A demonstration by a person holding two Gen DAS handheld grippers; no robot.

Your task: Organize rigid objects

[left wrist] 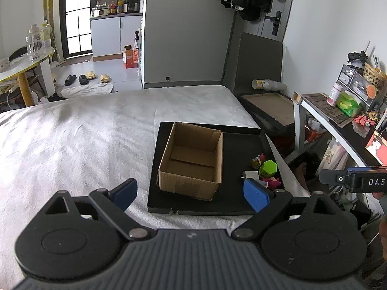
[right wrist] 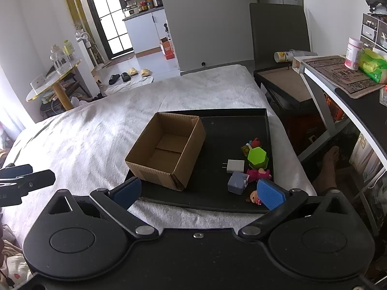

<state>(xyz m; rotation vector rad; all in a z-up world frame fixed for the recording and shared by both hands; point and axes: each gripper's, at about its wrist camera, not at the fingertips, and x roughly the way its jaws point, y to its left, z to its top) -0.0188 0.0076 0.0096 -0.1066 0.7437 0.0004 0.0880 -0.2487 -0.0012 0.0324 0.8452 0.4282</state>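
An empty cardboard box (right wrist: 167, 152) stands on the left half of a black tray (right wrist: 217, 130) on the bed. On the tray's right side lie a white charger plug (right wrist: 235, 166), a green hexagonal block (right wrist: 257, 157), a pink toy (right wrist: 258, 174), a grey-purple block (right wrist: 237, 183), a small doll (right wrist: 254, 197) and small toys (right wrist: 250, 145) behind. The box (left wrist: 193, 159), the tray (left wrist: 232, 198) and the green block (left wrist: 268, 168) also show in the left wrist view. My left gripper (left wrist: 191, 194) is open and empty before the box. My right gripper (right wrist: 199, 192) is open and empty at the tray's near edge.
The tray lies on a white blanket (right wrist: 96, 130) covering the bed. A desk (right wrist: 338, 77) with a bottle and green packet stands at the right, a dark framed board (right wrist: 285, 84) beside it. A person's foot (right wrist: 330, 162) is under the desk.
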